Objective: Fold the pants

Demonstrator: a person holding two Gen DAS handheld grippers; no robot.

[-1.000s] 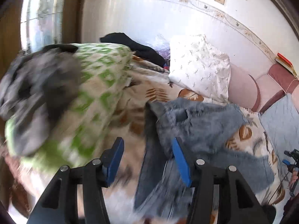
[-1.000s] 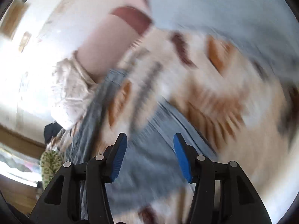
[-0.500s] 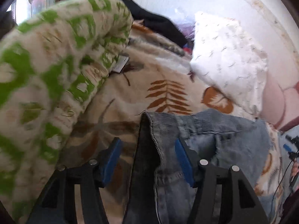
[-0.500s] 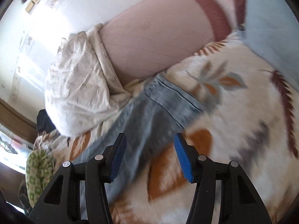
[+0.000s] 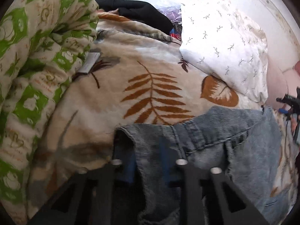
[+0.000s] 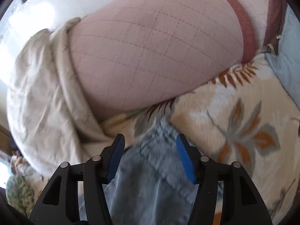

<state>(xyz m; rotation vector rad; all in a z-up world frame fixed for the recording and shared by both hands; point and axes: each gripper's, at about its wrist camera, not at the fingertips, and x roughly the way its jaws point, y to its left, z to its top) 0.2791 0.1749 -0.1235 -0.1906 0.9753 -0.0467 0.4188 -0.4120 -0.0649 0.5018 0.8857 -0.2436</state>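
Note:
Light blue jeans (image 5: 215,131) lie crumpled on a leaf-patterned blanket (image 5: 150,65). My left gripper (image 5: 149,161) is down at their near edge. Its jaws are closing, and a thick fold of the denim edge is pinched between the blue pads. In the right wrist view, one end of the jeans (image 6: 150,178) runs under my right gripper (image 6: 150,146). Those jaws stand apart and are opening a little, with the denim edge lying between the fingers and not pressed. The right gripper (image 5: 288,105) also shows small at the far right of the left wrist view.
A bulky green-and-cream quilt (image 5: 37,56) is piled to the left. A white pillow (image 5: 225,46) and a black garment (image 5: 140,11) lie beyond the jeans. A pink quilted cushion (image 6: 159,46) stands right behind the denim end, and a pale blue cushion (image 6: 288,56) is at the right.
My left gripper dropped onto the jeans' edge and its jaws closed in on the fold. My right gripper swept along the jeans to their end beside the pink cushion.

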